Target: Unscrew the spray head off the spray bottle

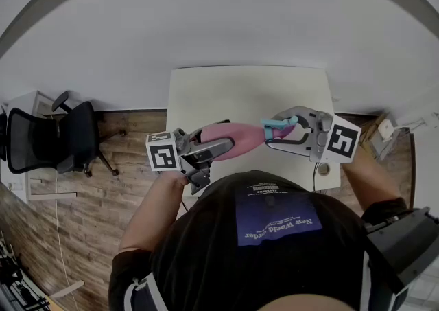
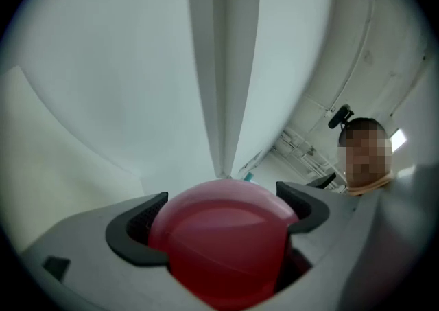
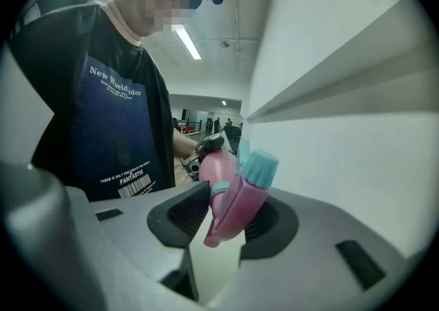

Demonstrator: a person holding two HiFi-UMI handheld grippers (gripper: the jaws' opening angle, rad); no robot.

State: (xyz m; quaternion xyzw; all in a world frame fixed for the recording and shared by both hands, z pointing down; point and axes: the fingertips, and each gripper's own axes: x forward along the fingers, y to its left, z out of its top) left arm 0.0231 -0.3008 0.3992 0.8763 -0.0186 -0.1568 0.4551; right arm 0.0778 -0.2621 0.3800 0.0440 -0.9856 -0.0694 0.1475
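Spray bottle (image 1: 240,136), pink, lies level in mid-air above the white tabletop (image 1: 247,97). The left gripper (image 1: 211,149) has its fingers clamped round the bottle's body. The right gripper (image 1: 278,136) pinches the spray head (image 1: 280,124). Unscrewing cleanly likely needs the body held firm while the head turns squarely about the neck.

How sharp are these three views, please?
Head view: sharp, but fisheye bows the white rectangular table. Left gripper view: the pink plastic spray bottle looms close and soft. Right gripper view: ceiling strip light glares; pink-and-teal spray head is sharp.
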